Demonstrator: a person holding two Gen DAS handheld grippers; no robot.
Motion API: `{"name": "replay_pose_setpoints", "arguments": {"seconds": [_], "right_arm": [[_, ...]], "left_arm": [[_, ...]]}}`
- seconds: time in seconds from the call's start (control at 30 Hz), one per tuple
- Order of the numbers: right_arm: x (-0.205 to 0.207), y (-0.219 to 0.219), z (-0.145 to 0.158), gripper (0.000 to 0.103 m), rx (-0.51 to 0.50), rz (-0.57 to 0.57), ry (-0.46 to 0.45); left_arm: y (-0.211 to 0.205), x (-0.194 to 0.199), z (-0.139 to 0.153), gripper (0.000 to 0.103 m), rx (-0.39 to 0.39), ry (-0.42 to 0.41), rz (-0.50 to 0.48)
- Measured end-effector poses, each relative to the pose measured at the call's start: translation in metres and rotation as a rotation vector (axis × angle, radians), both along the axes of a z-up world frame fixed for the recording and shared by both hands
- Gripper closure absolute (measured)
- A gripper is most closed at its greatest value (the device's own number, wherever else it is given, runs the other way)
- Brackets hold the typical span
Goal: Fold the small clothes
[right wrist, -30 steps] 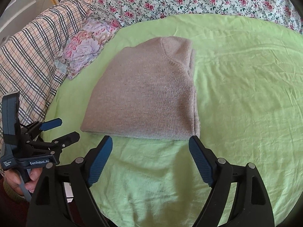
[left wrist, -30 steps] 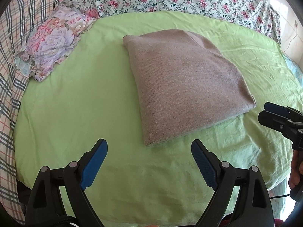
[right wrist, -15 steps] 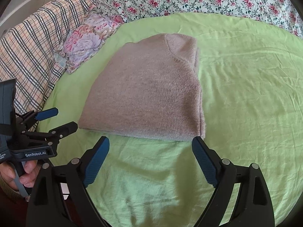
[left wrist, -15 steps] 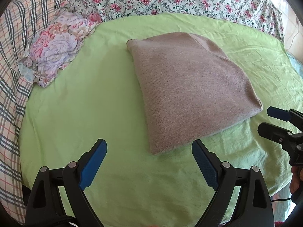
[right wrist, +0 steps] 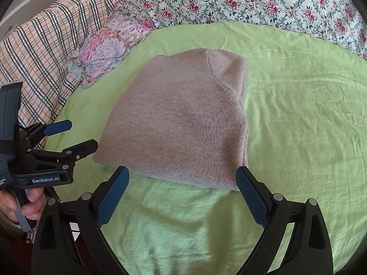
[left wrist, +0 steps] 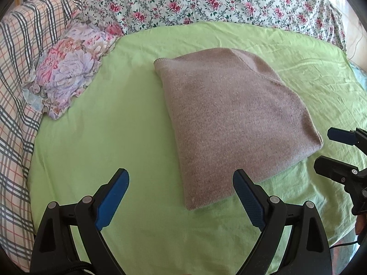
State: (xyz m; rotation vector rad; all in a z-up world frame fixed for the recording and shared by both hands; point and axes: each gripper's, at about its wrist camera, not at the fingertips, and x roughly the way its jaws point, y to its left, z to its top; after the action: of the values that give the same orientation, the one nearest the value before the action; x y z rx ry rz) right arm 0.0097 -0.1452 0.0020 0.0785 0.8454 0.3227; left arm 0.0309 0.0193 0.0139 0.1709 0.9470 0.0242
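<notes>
A taupe knitted garment [left wrist: 231,116] lies folded into a compact rectangle on the green sheet [left wrist: 110,137]; it also shows in the right wrist view [right wrist: 181,123]. My left gripper [left wrist: 181,183] is open and empty, above the sheet at the garment's near left corner. It also shows at the left of the right wrist view [right wrist: 75,135]. My right gripper [right wrist: 182,178] is open and empty, just before the garment's near edge. It shows at the right of the left wrist view [left wrist: 330,149].
A floral cushion [left wrist: 71,68] lies at the sheet's left edge. A plaid cover [left wrist: 20,73] runs along the left and a flowered cover [left wrist: 206,0] along the back. The green sheet [right wrist: 298,114] stretches right of the garment.
Both grippers have moved a little closer to the garment, which now sits lower in both views. The garment itself has not moved. Both grippers stay open.
</notes>
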Motion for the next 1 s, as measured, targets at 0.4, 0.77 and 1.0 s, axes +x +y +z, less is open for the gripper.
{"name": "replay_pose_setpoints", "arguments": {"seconds": [0.4, 0.77, 1.0], "right_arm": [[0.023, 0.006, 0.008, 0.007, -0.031, 0.038, 0.008], [0.044, 0.007, 0.015, 0.007, -0.036, 0.047, 0.004], [0.047, 0.009, 0.012, 0.007, -0.038, 0.062, 0.017]], "left_arm": [[0.000, 0.014, 0.004, 0.010, -0.005, -0.002, -0.014], [-0.001, 0.029, 0.009, 0.010, -0.018, -0.014, -0.014], [-0.004, 0.030, 0.009, 0.010, -0.021, -0.009, -0.021]]}}
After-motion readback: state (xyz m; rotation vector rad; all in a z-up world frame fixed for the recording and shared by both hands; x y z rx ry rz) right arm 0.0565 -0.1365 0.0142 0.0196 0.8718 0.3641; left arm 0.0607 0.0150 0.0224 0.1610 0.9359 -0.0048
